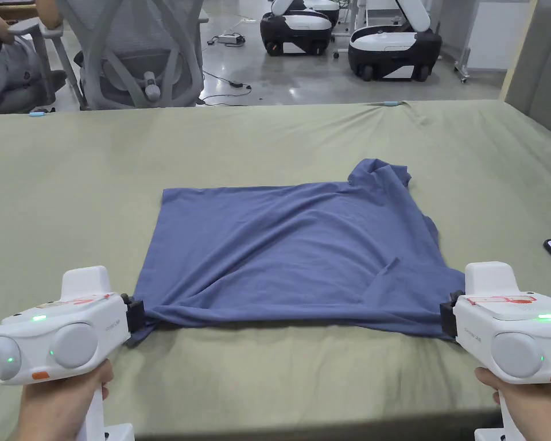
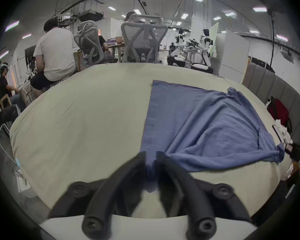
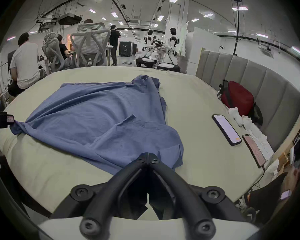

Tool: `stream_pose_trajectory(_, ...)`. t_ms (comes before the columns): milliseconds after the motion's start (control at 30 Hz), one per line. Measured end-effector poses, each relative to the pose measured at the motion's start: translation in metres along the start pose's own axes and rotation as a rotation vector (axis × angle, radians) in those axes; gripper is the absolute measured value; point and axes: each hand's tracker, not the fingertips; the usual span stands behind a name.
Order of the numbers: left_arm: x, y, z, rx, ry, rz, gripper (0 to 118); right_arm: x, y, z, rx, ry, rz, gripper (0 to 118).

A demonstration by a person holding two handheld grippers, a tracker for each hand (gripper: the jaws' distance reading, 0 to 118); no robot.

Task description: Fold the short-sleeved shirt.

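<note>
Covering a green-sheeted bed [image 1: 68, 189], the blue shirt [image 1: 291, 252] is pinched by left gripper [image 2: 151, 159] and right gripper [image 3: 148, 154]; phones [image 3: 226, 129], seemingly two, lie beside it, office chairs [image 1: 136, 51] beyond.

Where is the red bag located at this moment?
In the right gripper view, the red bag sits at the right, against the grey padded headboard, beyond the two phones.

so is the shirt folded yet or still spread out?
Mostly spread. The blue shirt lies wrinkled on the bed, far sleeve bunched. Left tongs and right tongs pinch its near corners.
</note>
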Motion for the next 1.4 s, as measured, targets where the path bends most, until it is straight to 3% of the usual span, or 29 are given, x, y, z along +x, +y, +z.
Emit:
stream_pose_trajectory(33, -0.003, 0.002, -0.001, -0.001, -0.001, 0.008, 40, 0.001, -0.001, 0.000, 0.000, -0.004, 0.000, 0)
stream_pose_trajectory(67, -0.006, 0.005, -0.004, -0.009, 0.003, 0.014, 77, 0.002, -0.002, 0.001, -0.001, -0.004, -0.001, 0)
stream_pose_trajectory(100, -0.008, 0.007, -0.007, -0.025, 0.016, 0.019, 100, 0.003, -0.002, 0.001, -0.003, 0.000, -0.003, 0)
stream_pose_trajectory(133, -0.009, 0.007, -0.010, -0.034, 0.028, 0.012, 112, 0.001, -0.002, 0.002, -0.003, 0.002, -0.003, 0)
stream_pose_trajectory(267, -0.009, 0.010, -0.025, -0.052, 0.036, 0.001, 99, 0.002, -0.003, 0.000, -0.004, 0.003, -0.008, 0)
stream_pose_trajectory(333, -0.006, 0.009, -0.035, -0.087, 0.051, 0.005, 98, 0.002, -0.003, -0.001, -0.007, 0.006, -0.008, 0)
stream_pose_trajectory(533, 0.002, -0.007, -0.043, -0.174, 0.055, -0.029, 68, 0.003, -0.003, 0.000, -0.011, 0.002, 0.000, 0)
stream_pose_trajectory(600, 0.003, -0.014, -0.046, -0.194, 0.046, -0.028, 52, 0.004, -0.003, 0.000, -0.013, -0.002, 0.001, 0)
stream_pose_trajectory(633, 0.002, -0.017, -0.046, -0.183, 0.034, -0.018, 39, 0.005, -0.002, 0.000, -0.013, -0.003, 0.001, 0)
stream_pose_trajectory(667, 0.002, -0.017, -0.044, -0.157, 0.023, -0.008, 13, 0.005, -0.002, 0.000, -0.012, -0.004, 0.000, 0)
stream_pose_trajectory(700, 0.003, -0.017, -0.042, -0.152, 0.009, -0.018, 6, 0.006, -0.002, 0.000, -0.012, -0.006, 0.000, 0)
stream_pose_trajectory(900, 0.014, -0.003, -0.032, -0.125, 0.013, -0.057, 6, 0.017, 0.001, -0.007, -0.019, -0.011, -0.012, 0)
stream_pose_trajectory(1000, 0.014, 0.002, -0.026, -0.100, -0.001, -0.055, 6, 0.025, 0.002, -0.013, -0.027, -0.004, -0.056, 0)
stream_pose_trajectory(1033, 0.013, 0.003, -0.026, -0.097, -0.004, -0.055, 6, 0.029, 0.002, -0.016, -0.039, 0.018, -0.076, 5)
stream_pose_trajectory(1100, 0.012, 0.005, -0.025, -0.094, -0.007, -0.048, 6, 0.033, 0.001, -0.022, -0.058, 0.024, -0.084, 72)
stream_pose_trajectory(1133, 0.012, 0.005, -0.025, -0.093, -0.009, -0.047, 6, 0.032, -0.001, -0.027, -0.075, 0.024, -0.077, 97)
stream_pose_trajectory(1167, 0.012, 0.005, -0.026, -0.093, -0.010, -0.046, 6, 0.032, -0.003, -0.031, -0.085, 0.030, -0.074, 105)
stream_pose_trajectory(1333, 0.013, 0.002, -0.028, -0.100, -0.004, -0.047, 6, 0.030, -0.013, -0.049, -0.174, 0.019, -0.040, 73)
stream_pose_trajectory(1400, 0.013, 0.001, -0.030, -0.105, -0.006, -0.047, 6, 0.029, -0.017, -0.054, -0.201, 0.057, -0.035, 36)
